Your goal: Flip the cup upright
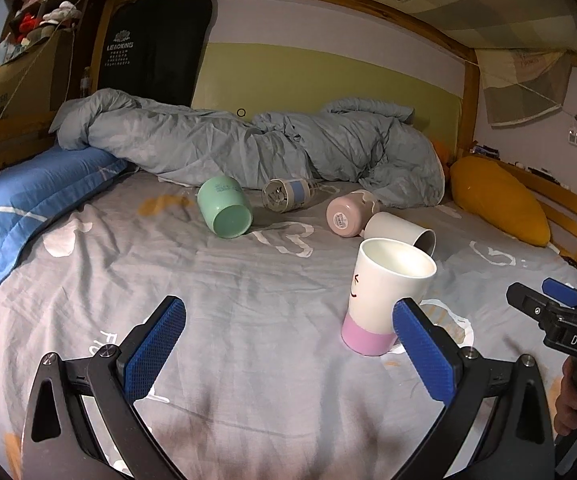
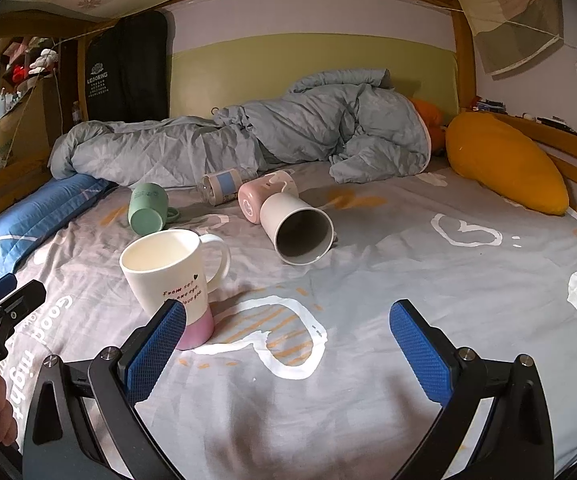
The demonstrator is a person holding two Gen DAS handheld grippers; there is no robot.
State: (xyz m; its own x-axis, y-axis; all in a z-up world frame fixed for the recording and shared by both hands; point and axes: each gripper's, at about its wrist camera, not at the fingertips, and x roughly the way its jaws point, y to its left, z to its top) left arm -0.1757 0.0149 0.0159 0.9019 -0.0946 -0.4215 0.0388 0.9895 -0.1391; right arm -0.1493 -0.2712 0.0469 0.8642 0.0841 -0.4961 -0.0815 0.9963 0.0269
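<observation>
Next cup: white cup on its side on the bed sheet, mouth toward the cameras.
Long axis: rim near, base touching the pink cup.
Nearer tool: right gripper, wide open, empty.
Left gripper: wide open, empty, beside the upright smiley mug.

White mug pink-based; green cup; grey heart-print sheet.

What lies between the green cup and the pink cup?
A clear bottle with a blue label lies on its side between the green cup and pink cup, per the left wrist view.
</observation>
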